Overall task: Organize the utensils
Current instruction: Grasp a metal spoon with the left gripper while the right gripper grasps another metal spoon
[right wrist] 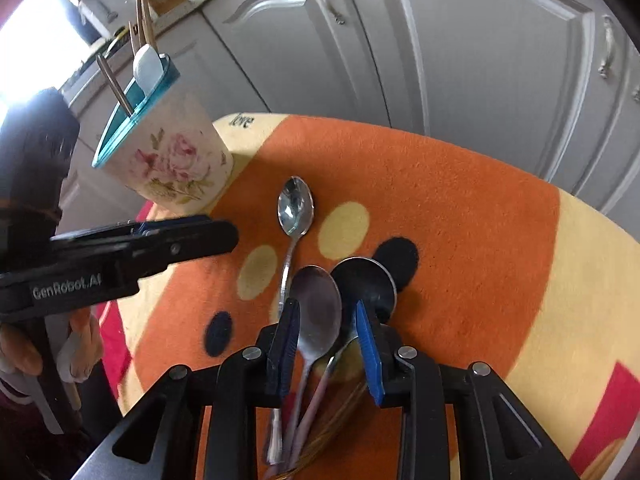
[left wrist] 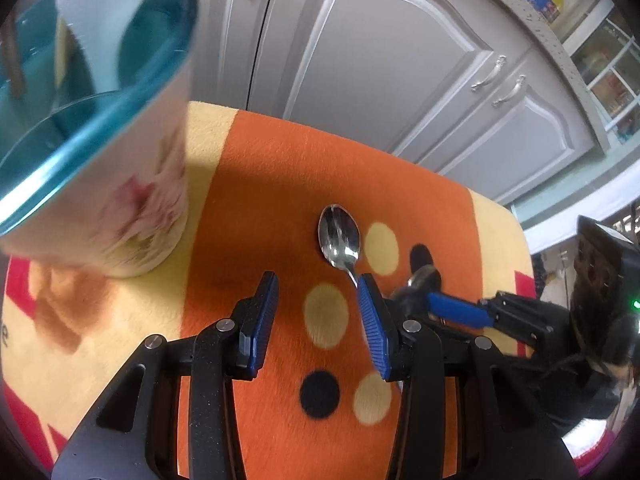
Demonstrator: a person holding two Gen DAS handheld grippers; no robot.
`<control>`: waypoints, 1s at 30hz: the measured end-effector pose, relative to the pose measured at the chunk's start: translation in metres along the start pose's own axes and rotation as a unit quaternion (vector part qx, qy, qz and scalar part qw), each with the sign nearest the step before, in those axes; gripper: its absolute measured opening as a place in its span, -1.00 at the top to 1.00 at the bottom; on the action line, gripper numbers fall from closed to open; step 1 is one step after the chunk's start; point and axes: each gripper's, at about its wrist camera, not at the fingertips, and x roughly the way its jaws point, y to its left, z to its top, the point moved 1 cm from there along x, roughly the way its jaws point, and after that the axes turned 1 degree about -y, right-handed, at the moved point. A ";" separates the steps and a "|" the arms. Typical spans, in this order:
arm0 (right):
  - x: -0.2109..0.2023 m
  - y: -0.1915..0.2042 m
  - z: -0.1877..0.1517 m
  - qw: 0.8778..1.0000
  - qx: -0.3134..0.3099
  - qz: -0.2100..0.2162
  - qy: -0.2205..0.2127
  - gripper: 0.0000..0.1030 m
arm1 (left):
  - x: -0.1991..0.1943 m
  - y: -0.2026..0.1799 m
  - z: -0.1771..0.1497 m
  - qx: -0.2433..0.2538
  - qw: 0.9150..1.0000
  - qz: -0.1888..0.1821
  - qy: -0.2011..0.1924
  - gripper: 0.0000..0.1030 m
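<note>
Three spoons lie on the orange spotted cloth (right wrist: pixel 460 208) that covers the tabletop. We see a shiny spoon (right wrist: pixel 295 209) on its own, bowl toward the grey cabinets (right wrist: pixel 480 60), and two duller ones nearer us: a middle spoon (right wrist: pixel 316 308) and a dark spoon (right wrist: pixel 366 284) beside it, handles crossing. Our right hand-held gripper (right wrist: pixel 328 344) straddles these two, blue pads either side with clear gaps, so nothing is clasped. Our left hand-held gripper (left wrist: pixel 318 320) hangs parted over the cloth, empty, its right pad just beside the shiny spoon's handle. A floral utensil cup (right wrist: pixel 172 156) with a teal rim stands at the cloth's far left, already holding several utensils. In the right wrist view, a hand (right wrist: pixel 24 356) grips the left tool's handle.
</note>
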 end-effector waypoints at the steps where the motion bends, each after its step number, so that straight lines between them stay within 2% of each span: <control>1: -0.001 -0.002 0.001 1.000 0.002 0.011 -0.004 0.45 | 0.004 -0.001 0.002 -0.001 1.000 0.005 -0.005 0.22; 2: 0.000 -0.005 0.001 1.000 0.008 0.022 -0.004 0.56 | 0.007 -0.001 0.004 -0.002 1.000 0.009 -0.008 0.22; 3: 0.001 -0.008 0.001 1.000 0.011 0.025 -0.003 0.79 | 0.011 -0.002 0.007 -0.006 1.000 0.013 -0.010 0.22; 4: 0.001 -0.011 0.001 1.000 0.015 0.024 -0.002 0.87 | 0.015 -0.002 0.008 -0.009 1.000 0.016 -0.010 0.22; 12: -0.016 -0.030 -0.010 0.998 0.044 0.051 -0.019 0.94 | 0.035 -0.010 0.022 -0.004 1.000 0.024 -0.016 0.22; 16: -0.030 -0.048 -0.023 0.996 0.070 0.047 -0.030 0.94 | 0.042 -0.013 0.029 -0.003 1.000 0.015 -0.014 0.24; 18: -0.036 -0.057 -0.030 0.994 0.085 0.049 -0.036 0.94 | 0.045 -0.017 0.029 0.005 1.000 0.010 -0.011 0.53; 22: -0.048 -0.068 -0.041 0.992 0.105 0.043 -0.048 0.94 | 0.044 -0.020 0.024 0.017 1.000 0.005 -0.007 0.58; 23: -0.052 -0.065 -0.041 0.993 0.099 0.045 -0.056 0.94 | 0.043 -0.021 0.023 0.018 1.000 0.004 -0.007 0.88; 25: -0.056 -0.053 -0.038 0.994 0.072 0.052 -0.064 0.92 | 0.038 -0.021 0.020 0.020 1.000 -0.001 -0.003 0.93; 29: -0.048 -0.026 -0.026 0.996 0.026 0.064 -0.061 0.53 | 0.035 -0.015 0.010 0.014 1.000 -0.009 0.017 0.95; 30: -0.043 -0.024 -0.023 0.996 0.023 0.062 -0.058 0.52 | 0.034 -0.013 0.007 0.012 1.000 -0.011 0.020 0.95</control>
